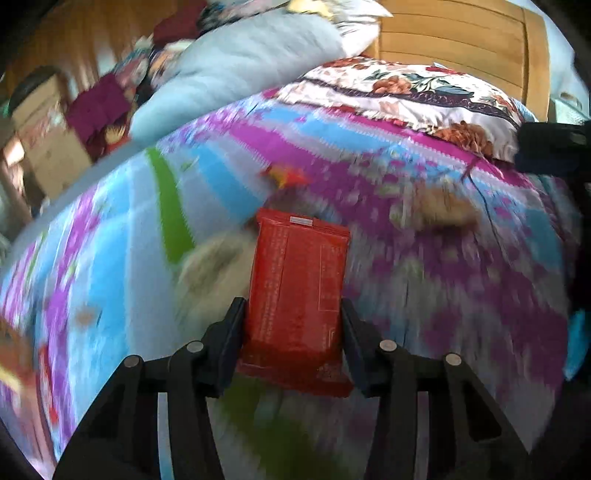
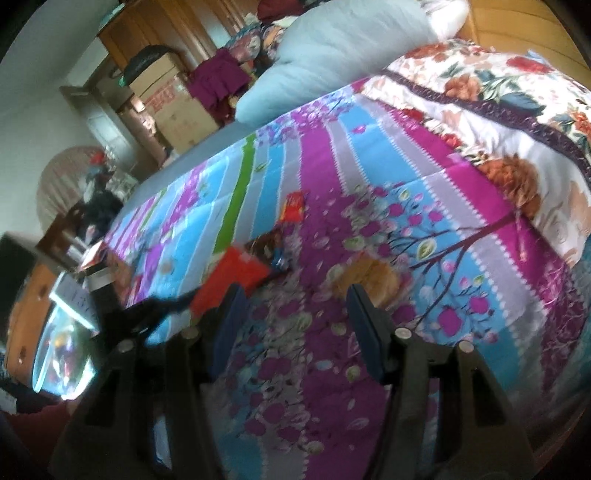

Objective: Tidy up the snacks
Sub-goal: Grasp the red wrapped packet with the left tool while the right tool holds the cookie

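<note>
Over the bed, as the left wrist camera saw it, the left tool (image 1: 293,321) had its two fingers pressed against the long sides of a red snack packet (image 1: 295,295), holding it upright with its printed back toward the lens. Gripping it by the flat sides probably kept the thin wrapper from folding or slipping. The packet hung clear above the striped quilt (image 1: 461,295), which was blurred. Beyond it on the quilt lay a small red and yellow wrapper (image 1: 286,176) and a pale brown pastry (image 1: 443,210), well apart from each other. A flowered pillow (image 1: 424,92) sat at the head of the bed, against the wooden headboard (image 1: 454,33).

Across the same quilt, the right wrist camera showed the right tool (image 2: 295,317) with its fingers standing apart and nothing between them; it pointed down at the bare cloth. The pastry (image 2: 369,277) lay just past the right-hand finger, so this tool looked placed to take it. To the left, the red packet (image 2: 229,277) showed in the other tool's grip, near a dark wrapped snack (image 2: 269,247). A small red packet (image 2: 293,206) lay farther up the quilt. Cardboard boxes (image 2: 173,107) stood beyond the bed.
</note>
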Tool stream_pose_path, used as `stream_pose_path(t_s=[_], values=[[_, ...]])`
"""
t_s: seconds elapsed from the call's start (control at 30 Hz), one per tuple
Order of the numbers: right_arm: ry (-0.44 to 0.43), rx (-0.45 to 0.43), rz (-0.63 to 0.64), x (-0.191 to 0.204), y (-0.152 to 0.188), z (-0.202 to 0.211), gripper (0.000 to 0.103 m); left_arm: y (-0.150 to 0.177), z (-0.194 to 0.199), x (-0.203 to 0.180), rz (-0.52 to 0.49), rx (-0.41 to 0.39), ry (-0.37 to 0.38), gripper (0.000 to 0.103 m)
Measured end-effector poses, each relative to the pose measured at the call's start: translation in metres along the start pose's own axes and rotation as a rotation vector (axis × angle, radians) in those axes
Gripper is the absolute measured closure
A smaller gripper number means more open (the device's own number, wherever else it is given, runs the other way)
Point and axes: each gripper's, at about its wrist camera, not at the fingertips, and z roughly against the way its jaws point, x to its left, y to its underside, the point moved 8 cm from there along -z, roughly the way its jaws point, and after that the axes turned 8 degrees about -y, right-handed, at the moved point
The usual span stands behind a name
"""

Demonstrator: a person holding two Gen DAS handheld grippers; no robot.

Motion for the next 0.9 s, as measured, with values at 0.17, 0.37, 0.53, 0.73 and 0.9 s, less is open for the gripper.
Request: stream_pose_path(t_s=[0.17, 0.37, 0.53, 0.73, 0.9], values=[[0.008, 0.074, 0.041, 0.005, 0.015, -0.012, 0.030, 0.063, 0.019, 0.034, 0.008, 0.070, -0.062, 0.036], [0.041, 0.160, 0.089, 0.003, 0.013, -0.013, 0.018, 0.056, 0.028, 0.049, 0.133, 0.006, -0.008, 0.018], [0.116, 0.309, 0.206, -0.007, 0.002, -0.022, 0.011, 0.052, -0.001, 0.039, 0.079, 0.051, -0.030, 0.014], [0.183, 0.512, 0.312, -0.027, -0.002, -0.063, 0.011, 0.053, -0.001, 0.031, 0.111, 0.075, 0.010, 0.048], [0.290, 0.678, 0.418, -0.055, 0.003, -0.100, 0.011, 0.057, 0.017, 0.039, 0.176, 0.074, 0.049, 0.049]])
